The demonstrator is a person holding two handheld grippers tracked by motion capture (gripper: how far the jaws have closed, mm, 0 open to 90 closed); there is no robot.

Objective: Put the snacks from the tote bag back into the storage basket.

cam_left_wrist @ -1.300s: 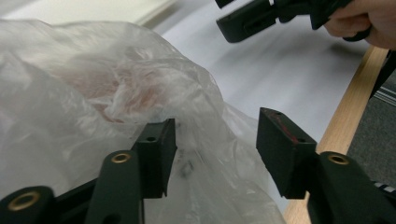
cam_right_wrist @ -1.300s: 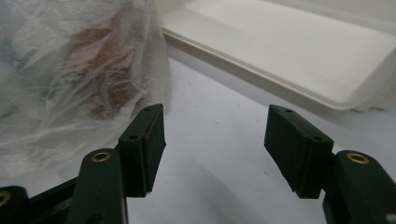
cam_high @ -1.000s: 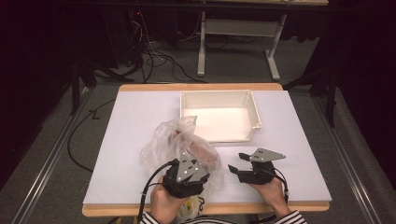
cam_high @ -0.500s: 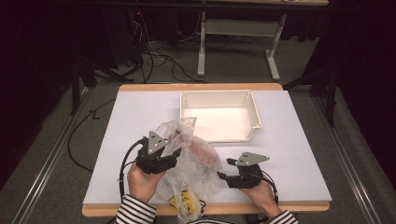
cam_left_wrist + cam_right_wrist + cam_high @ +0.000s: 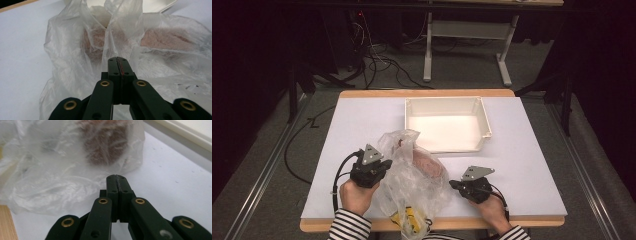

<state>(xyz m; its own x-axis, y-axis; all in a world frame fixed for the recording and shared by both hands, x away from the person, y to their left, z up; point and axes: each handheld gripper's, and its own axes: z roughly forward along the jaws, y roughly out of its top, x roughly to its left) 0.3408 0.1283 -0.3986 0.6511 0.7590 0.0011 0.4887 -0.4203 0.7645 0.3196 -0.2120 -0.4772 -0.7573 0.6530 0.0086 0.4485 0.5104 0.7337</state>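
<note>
Both claws have just snapped together: left claw [image 5: 117,60] pinching the bag [image 5: 412,175], right claw [image 5: 117,178] empty beside it on the counter [image 5: 522,165].

A white-topped table [image 5: 522,150] with a wooden edge is set on a grey carpeted floor [image 5: 592,165]. Beyond it, a pale desk frame [image 5: 464,35] is seen, with black cables [image 5: 377,65] strewn beside it. The surroundings are left dark; the tabletop is brightly lit.
</note>
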